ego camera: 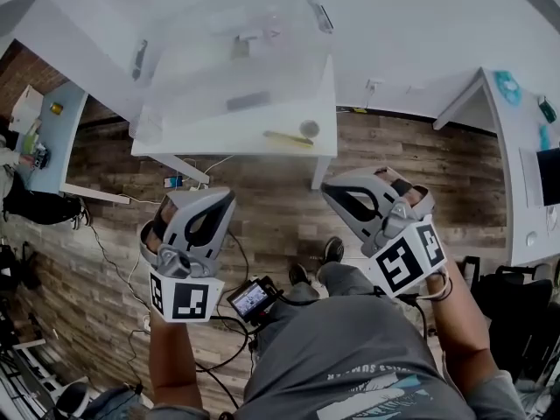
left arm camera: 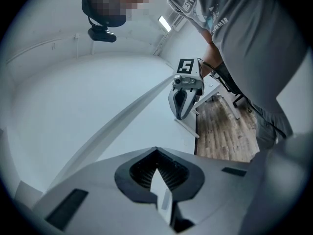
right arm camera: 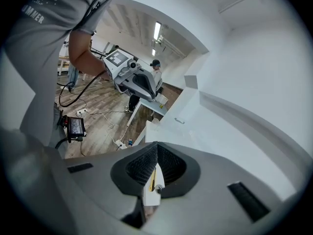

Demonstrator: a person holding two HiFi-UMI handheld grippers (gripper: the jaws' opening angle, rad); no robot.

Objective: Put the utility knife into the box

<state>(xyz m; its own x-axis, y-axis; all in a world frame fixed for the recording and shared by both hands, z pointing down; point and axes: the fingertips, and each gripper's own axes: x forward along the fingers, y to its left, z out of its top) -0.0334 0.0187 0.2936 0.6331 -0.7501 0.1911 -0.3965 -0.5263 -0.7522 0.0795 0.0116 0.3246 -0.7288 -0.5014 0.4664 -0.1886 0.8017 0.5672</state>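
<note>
The utility knife (ego camera: 289,138) is a slim yellow strip lying flat on the white table (ego camera: 219,140). It sits close to the front edge, towards the right corner, with its length running roughly along that edge. It is outside the clear box (ego camera: 289,77), which stands further back on the same table and takes up most of the top. A small round grey thing (ego camera: 309,129) sits just beside the knife's right end; I cannot tell whether they touch.

My left gripper (ego camera: 210,208) has its jaws together, tips meeting, with nothing between them. My right gripper (ego camera: 343,198) is likewise closed and empty. In its own view the knife (right arm camera: 152,180) shows only as a yellow sliver through the slot under the tips, well beyond them on the table. Both grippers hang over the wooden floor (ego camera: 280,208), short of the table's front edge and well apart from the knife, the left one left of it and the right one a little right of it.

The strip of tabletop between the box's front wall and the edge is narrow, and the knife and the round thing lie in it. A table leg (ego camera: 320,173) drops from the right corner just under the knife. The floor between me and the table is open, with cables (ego camera: 114,269) trailing at the left and a small screen device (ego camera: 252,298) close to my waist. Other white tables (ego camera: 516,147) stand off to the sides, well clear of both grippers
</note>
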